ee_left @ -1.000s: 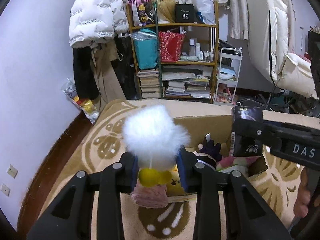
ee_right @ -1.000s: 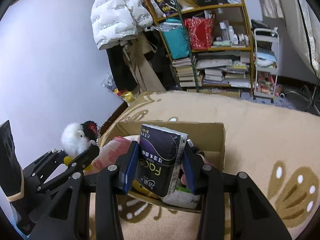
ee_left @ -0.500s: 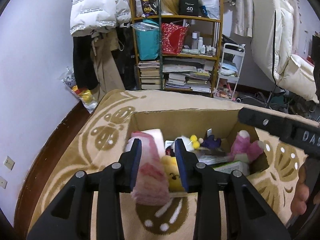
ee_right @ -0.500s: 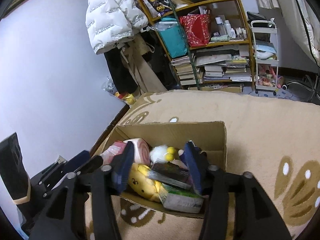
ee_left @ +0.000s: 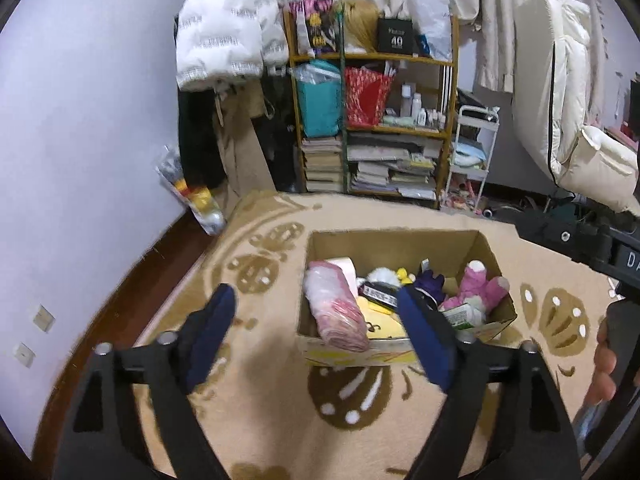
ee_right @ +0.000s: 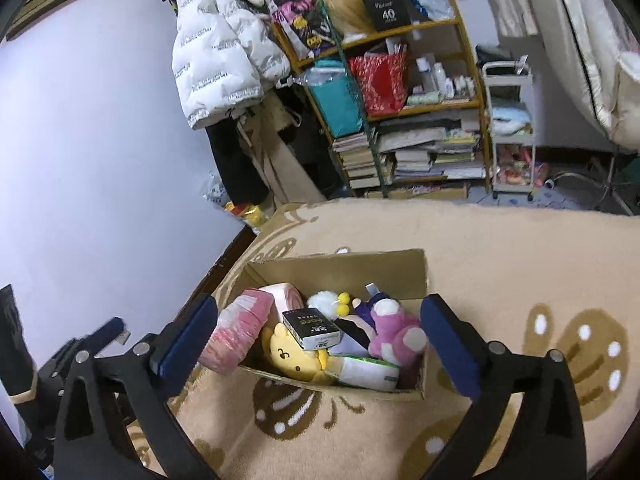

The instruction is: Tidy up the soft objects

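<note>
From the left wrist, the left gripper (ee_left: 316, 334) hangs with jaws spread and empty before a cardboard box (ee_left: 400, 346) of plush toys on the looped rug (ee_left: 260, 400), while from the right wrist the right gripper (ee_right: 320, 340), jaws likewise released, frames the box (ee_right: 340, 268), a glossy black tissue pack (ee_right: 312, 329) lying atop a yellow plush (ee_right: 290, 356).

Box (ee_right: 344, 272) is plain matt cardboard, pink bear (ee_right: 394, 330) fuzzy plush, tissue pack (ee_right: 314, 328) in glossy plastic wrap, rug (ee_right: 500, 240) short rough pile.
</note>
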Action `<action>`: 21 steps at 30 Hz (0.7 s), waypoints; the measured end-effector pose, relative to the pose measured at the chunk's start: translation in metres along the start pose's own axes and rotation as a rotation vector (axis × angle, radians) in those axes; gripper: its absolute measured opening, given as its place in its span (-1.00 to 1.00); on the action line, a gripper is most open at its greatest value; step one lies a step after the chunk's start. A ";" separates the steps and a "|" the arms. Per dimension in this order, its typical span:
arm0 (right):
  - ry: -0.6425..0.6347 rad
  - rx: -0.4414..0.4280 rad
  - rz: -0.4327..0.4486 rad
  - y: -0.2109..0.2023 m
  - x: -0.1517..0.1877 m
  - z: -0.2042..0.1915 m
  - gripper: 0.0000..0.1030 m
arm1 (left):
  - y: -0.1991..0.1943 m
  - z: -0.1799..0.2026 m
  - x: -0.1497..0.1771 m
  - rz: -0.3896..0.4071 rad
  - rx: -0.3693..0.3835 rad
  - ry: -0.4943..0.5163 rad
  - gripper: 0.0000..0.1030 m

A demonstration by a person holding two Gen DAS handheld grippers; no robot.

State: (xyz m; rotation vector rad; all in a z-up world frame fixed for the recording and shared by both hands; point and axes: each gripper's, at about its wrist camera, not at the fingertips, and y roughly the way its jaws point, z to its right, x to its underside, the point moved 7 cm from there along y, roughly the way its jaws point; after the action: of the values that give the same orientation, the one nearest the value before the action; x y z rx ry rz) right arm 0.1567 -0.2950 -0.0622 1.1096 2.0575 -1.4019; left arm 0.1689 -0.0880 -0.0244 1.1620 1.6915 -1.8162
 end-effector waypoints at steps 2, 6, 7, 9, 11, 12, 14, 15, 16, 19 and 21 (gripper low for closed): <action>-0.006 0.001 0.023 -0.017 -0.003 -0.007 1.00 | -0.017 -0.005 -0.004 0.026 -0.005 -0.011 0.84; -0.036 0.009 0.056 -0.046 -0.006 -0.020 1.00 | -0.044 -0.017 -0.007 0.059 -0.003 -0.077 0.92; -0.047 0.012 0.065 -0.055 -0.006 -0.024 1.00 | -0.050 -0.020 -0.007 0.063 -0.002 -0.093 0.92; -0.062 0.018 0.082 -0.069 -0.007 -0.029 1.00 | -0.062 -0.024 -0.005 0.075 -0.001 -0.108 0.93; -0.075 0.024 0.098 -0.082 -0.007 -0.032 1.00 | -0.075 -0.026 -0.003 0.091 -0.008 -0.112 0.99; -0.083 0.029 0.105 -0.090 -0.007 -0.034 1.00 | -0.079 -0.027 -0.002 0.096 -0.009 -0.112 0.99; -0.102 0.041 0.111 -0.100 -0.005 -0.037 1.00 | -0.089 -0.028 0.001 0.103 -0.009 -0.117 0.99; -0.114 0.048 0.124 -0.108 -0.003 -0.039 1.00 | -0.096 -0.029 0.003 0.108 -0.007 -0.118 0.99; -0.118 0.050 0.129 -0.111 -0.002 -0.040 1.00 | -0.100 -0.029 0.005 0.114 -0.013 -0.120 0.99; -0.123 0.052 0.145 -0.126 0.004 -0.043 1.00 | -0.113 -0.028 0.012 0.134 -0.019 -0.113 0.99; -0.132 0.065 0.157 -0.135 0.009 -0.043 1.00 | -0.119 -0.027 0.016 0.147 -0.026 -0.106 0.99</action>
State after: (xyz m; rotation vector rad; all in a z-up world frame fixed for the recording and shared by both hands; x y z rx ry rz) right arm 0.0485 -0.2758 0.0272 1.1453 1.8044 -1.4333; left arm 0.0768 -0.0360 0.0392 1.1273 1.5248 -1.7290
